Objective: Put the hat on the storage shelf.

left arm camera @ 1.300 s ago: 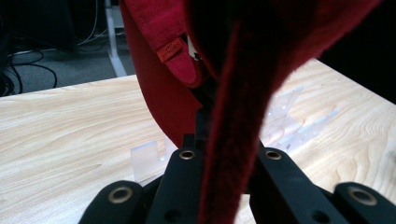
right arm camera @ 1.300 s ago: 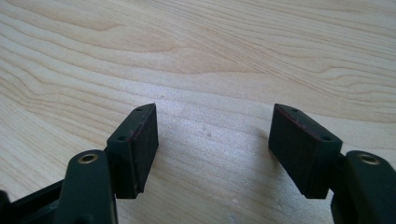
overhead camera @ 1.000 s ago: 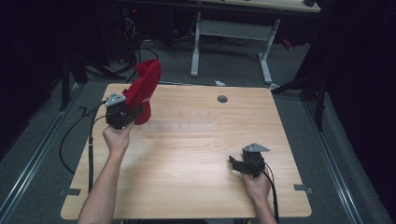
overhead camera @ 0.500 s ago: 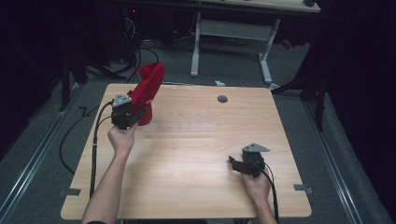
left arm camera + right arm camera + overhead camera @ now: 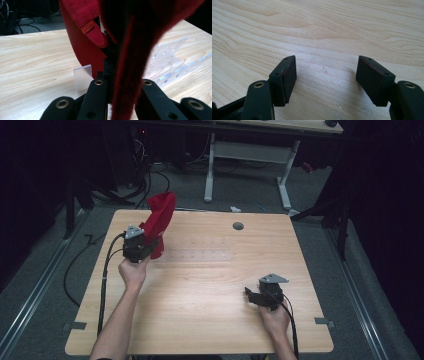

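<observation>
The red cloth (image 5: 159, 220) is hanging up off the table (image 5: 210, 320) at its far left, pinched in the left gripper (image 5: 150, 242), whose jaws are pressing together on a fold of it. In the left gripper view the cloth (image 5: 140, 50) is draping over a clear plastic rack (image 5: 172, 62) lying just beside it. The loose end is likely to be snagging or dragging that rack if it swings lower. The hold is looking thin, so the cloth could be slipping free. The right gripper (image 5: 256, 296) is resting spread and empty at the near right, well apart.
</observation>
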Action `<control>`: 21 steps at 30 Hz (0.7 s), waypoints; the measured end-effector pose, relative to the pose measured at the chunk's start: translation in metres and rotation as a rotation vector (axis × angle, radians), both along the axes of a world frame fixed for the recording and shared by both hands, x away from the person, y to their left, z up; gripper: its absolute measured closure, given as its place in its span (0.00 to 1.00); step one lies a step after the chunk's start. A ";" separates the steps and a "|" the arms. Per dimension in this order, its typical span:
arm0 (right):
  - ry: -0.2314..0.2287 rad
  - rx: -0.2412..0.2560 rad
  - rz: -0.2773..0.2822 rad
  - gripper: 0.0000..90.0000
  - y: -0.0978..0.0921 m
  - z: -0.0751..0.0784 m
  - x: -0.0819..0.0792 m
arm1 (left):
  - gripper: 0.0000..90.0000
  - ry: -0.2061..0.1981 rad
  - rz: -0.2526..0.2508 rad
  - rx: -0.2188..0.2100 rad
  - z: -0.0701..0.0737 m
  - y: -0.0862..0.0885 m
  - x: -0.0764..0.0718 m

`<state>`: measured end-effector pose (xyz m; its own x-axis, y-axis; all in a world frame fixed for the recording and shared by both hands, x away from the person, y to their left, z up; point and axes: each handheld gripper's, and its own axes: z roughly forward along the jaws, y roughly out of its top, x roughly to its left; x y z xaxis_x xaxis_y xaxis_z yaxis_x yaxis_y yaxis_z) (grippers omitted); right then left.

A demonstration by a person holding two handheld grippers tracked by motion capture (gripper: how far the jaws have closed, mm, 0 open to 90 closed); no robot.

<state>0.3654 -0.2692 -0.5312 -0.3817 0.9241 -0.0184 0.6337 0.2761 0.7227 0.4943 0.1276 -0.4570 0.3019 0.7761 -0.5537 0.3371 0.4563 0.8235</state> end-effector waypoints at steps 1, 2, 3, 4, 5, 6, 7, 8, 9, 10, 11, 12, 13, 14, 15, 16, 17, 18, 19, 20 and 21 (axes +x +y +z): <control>0.000 0.000 0.000 0.37 0.000 0.000 0.000 | 0.92 0.006 -0.001 0.005 -0.001 0.000 0.000; 0.000 0.000 0.000 0.37 0.000 0.000 0.000 | 0.92 0.011 -0.003 0.006 -0.002 0.001 -0.001; -0.001 -0.001 0.001 0.37 0.000 0.000 0.000 | 0.92 0.016 -0.003 0.000 -0.004 0.001 -0.002; -0.001 -0.001 0.001 0.37 0.000 0.000 0.000 | 0.92 0.021 -0.003 -0.011 -0.006 0.003 -0.003; -0.001 -0.001 0.001 0.37 0.000 0.000 0.000 | 0.92 0.029 -0.003 -0.029 -0.008 0.005 -0.004; -0.001 -0.001 0.001 0.37 0.000 0.000 0.000 | 0.93 0.029 -0.003 -0.029 -0.008 0.005 -0.004; -0.001 -0.001 0.001 0.37 0.000 0.000 0.000 | 0.93 0.033 -0.005 -0.028 -0.008 0.005 -0.005; -0.001 -0.001 0.001 0.37 0.000 0.000 0.000 | 0.93 0.036 -0.007 -0.024 -0.008 0.005 -0.006; -0.001 -0.001 0.001 0.37 0.000 0.000 0.000 | 0.93 0.041 -0.011 -0.015 -0.009 0.004 -0.007; -0.001 0.000 0.001 0.37 0.000 0.000 0.000 | 0.93 0.041 -0.012 -0.012 -0.009 0.004 -0.007; 0.000 0.000 0.001 0.37 0.000 0.000 0.000 | 0.93 0.044 -0.015 -0.013 -0.010 0.005 -0.009; 0.000 0.000 0.001 0.37 0.000 0.000 0.000 | 0.93 0.044 -0.015 -0.013 -0.010 0.005 -0.009; 0.000 0.000 0.001 0.37 0.000 0.000 0.000 | 0.92 0.046 -0.017 -0.012 -0.011 0.005 -0.009; 0.000 0.000 0.001 0.37 0.000 0.000 0.000 | 0.92 0.049 -0.016 -0.008 -0.012 0.005 -0.010; 0.000 0.000 0.001 0.37 0.000 0.000 0.000 | 0.90 0.049 -0.014 -0.004 -0.013 0.005 -0.011; 0.000 0.000 0.001 0.37 0.000 0.000 0.000 | 0.90 0.053 -0.011 -0.002 -0.014 0.006 -0.012; -0.001 0.000 0.001 0.37 0.000 0.000 0.000 | 0.89 0.054 -0.011 -0.003 -0.015 0.006 -0.013; 0.000 0.000 0.001 0.37 0.000 0.000 0.000 | 0.84 0.057 -0.011 -0.003 -0.015 0.007 -0.014; 0.000 0.000 0.000 0.37 0.000 0.000 0.000 | 0.81 0.060 -0.008 -0.007 -0.015 0.007 -0.015; 0.000 0.000 0.000 0.37 0.000 0.000 0.000 | 0.81 0.062 -0.005 -0.011 -0.015 0.007 -0.015; 0.000 0.000 0.001 0.37 0.000 0.000 0.000 | 0.78 0.063 -0.005 -0.004 -0.015 0.006 -0.016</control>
